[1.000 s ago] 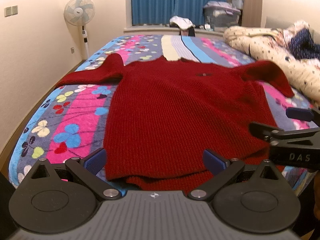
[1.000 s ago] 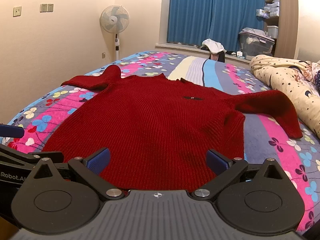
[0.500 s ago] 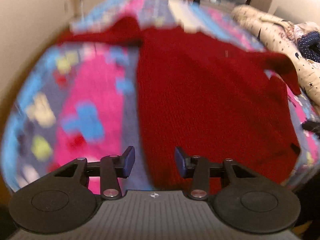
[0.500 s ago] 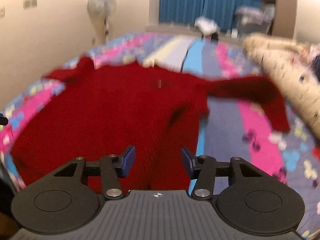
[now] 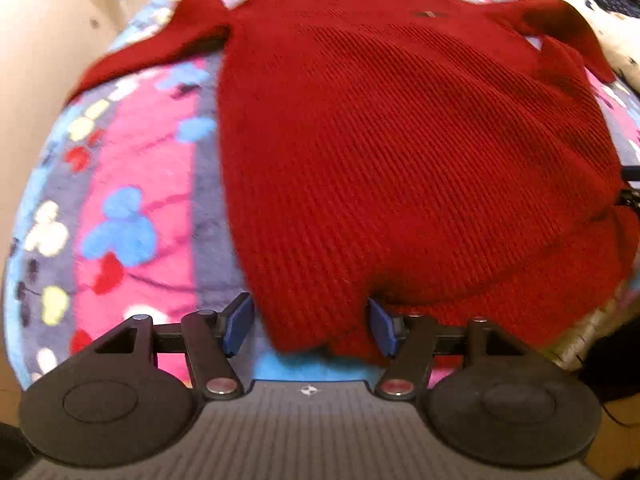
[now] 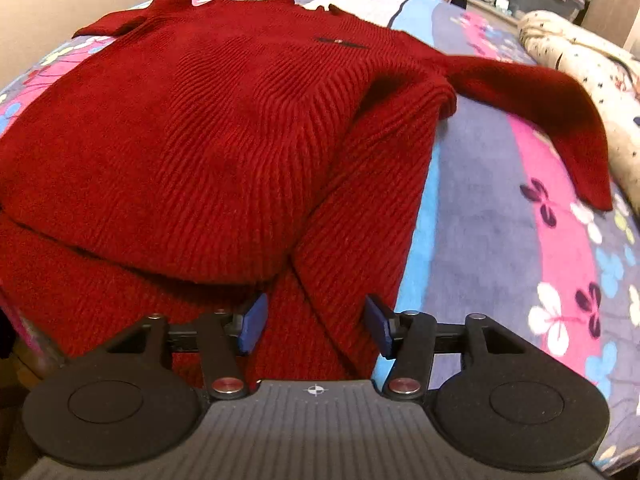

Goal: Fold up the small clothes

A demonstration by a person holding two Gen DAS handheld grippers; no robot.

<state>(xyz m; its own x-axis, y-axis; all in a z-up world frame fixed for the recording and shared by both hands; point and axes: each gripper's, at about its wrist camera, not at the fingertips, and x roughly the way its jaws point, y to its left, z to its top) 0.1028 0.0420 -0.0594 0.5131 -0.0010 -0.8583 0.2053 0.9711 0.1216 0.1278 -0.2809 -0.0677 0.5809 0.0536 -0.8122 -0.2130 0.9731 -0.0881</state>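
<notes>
Left wrist: both claws (image 5: 308,326) (image 6: 314,324) opening astride ribbed red knit sweater (image 5: 400,140) hem.

Floral bedspread (image 6: 500,220); cream wall (image 5: 36,60); starry quilt (image 6: 592,64)

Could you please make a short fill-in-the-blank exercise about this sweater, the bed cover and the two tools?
1. The knitted sweater lying on the bed is ____ in colour.
2. The pads on the fingers of the right tool are ____ in colour.
3. The bed cover under the sweater has a printed pattern of ____.
4. The bottom corner of the sweater lies between the open pads of the left tool, but they do not ____ it.

Missing words: red; blue; flowers; press
</notes>
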